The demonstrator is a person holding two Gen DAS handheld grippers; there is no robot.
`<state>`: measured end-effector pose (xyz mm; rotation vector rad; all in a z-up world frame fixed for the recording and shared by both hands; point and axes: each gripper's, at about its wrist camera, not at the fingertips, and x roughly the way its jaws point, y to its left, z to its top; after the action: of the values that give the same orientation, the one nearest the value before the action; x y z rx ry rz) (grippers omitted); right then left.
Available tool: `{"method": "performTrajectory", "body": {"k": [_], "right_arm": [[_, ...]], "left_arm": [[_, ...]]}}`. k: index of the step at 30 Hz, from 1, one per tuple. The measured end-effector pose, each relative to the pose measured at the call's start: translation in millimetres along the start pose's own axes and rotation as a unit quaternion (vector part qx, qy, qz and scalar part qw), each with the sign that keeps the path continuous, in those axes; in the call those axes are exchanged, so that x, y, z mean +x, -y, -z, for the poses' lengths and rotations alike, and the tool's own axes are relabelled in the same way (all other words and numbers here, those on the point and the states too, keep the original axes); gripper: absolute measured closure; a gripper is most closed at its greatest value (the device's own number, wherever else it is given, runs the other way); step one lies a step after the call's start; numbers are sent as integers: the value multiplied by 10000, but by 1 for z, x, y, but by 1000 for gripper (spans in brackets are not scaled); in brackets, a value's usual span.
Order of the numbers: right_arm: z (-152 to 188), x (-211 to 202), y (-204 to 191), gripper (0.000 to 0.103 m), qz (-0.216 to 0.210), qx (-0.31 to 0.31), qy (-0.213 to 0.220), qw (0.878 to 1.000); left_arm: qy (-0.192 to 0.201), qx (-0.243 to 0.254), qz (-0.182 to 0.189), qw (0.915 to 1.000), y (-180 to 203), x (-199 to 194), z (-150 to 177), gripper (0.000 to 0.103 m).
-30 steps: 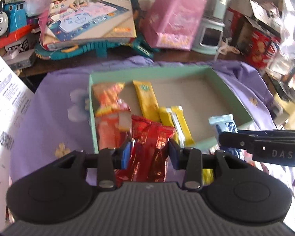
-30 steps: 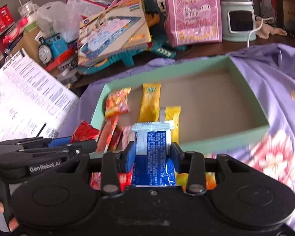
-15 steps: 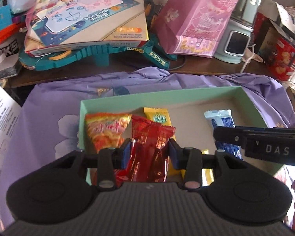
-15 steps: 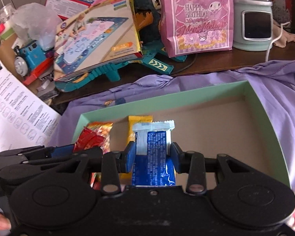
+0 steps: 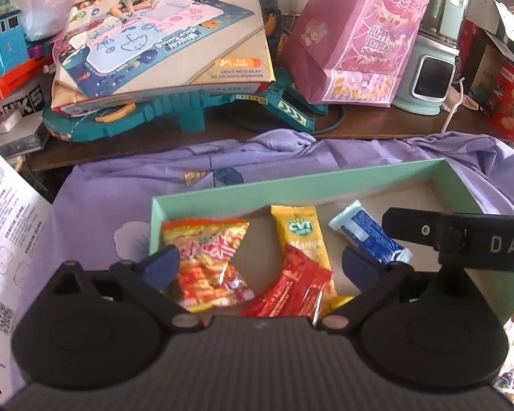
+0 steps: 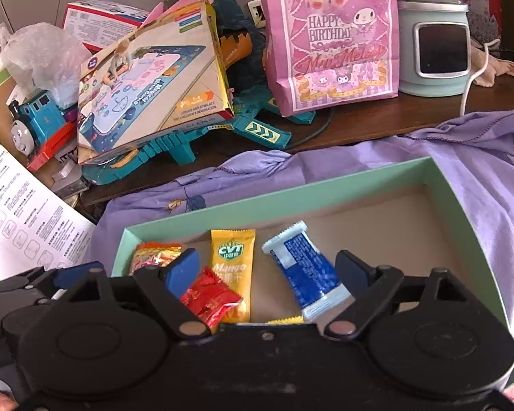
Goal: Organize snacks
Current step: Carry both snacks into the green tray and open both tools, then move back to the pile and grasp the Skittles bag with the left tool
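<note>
Through the left wrist camera we see our left claw with its jaws opening wide and pinching nothing; the red packet lies loose between them inside the green tray, partly over the yellow mango packet. An orange packet rests by the tray's left wall, and the blue packet lies further right, just under the other claw's finger that crosses the view. The tray sits on a purple cloth spread over the tabletop, with a toy box and a pink gift bag along the far edge. Through the right wrist camera our right claw is likewise opening and empty-handed, the blue packet lying tilted on the tray floor between its fingers, beside the mango packet and the red packet. We judge these wrappers light, soft and crinkly, slick enough to slide, with contents that might crush under a hard squeeze. For any straightening, we would take each across its narrow middle, or by a crimped end seal, with gentle pressure. Most of the tray's right side stays bare for more snacks.
</note>
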<state>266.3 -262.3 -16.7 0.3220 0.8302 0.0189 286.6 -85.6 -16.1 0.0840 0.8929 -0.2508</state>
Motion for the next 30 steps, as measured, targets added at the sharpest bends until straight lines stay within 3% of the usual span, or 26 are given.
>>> {"method": "performTrajectory", "body": {"k": [7,9,15,24,30], "right_arm": [[12,-26,-6,6,49,-137,23,9999],[15,-35,-9,0,67,-170,38,9998],[29,-65,-18,0,46,-213,65,9997],[68,-112,-29,0,-3,-422,69,9991],[99,-130,-28,0,-135,-322,-70,9994]], "left_arm": [[28,49,28,10000,5,-25,11,0],[52,70,29,10000,7,-35,15,0],[97,155,76,9998,8,-68,33,0],[99,50,124,9999,-9,-121,87,0],[-26,27,117,9999,-20,-134,126,0]]}}
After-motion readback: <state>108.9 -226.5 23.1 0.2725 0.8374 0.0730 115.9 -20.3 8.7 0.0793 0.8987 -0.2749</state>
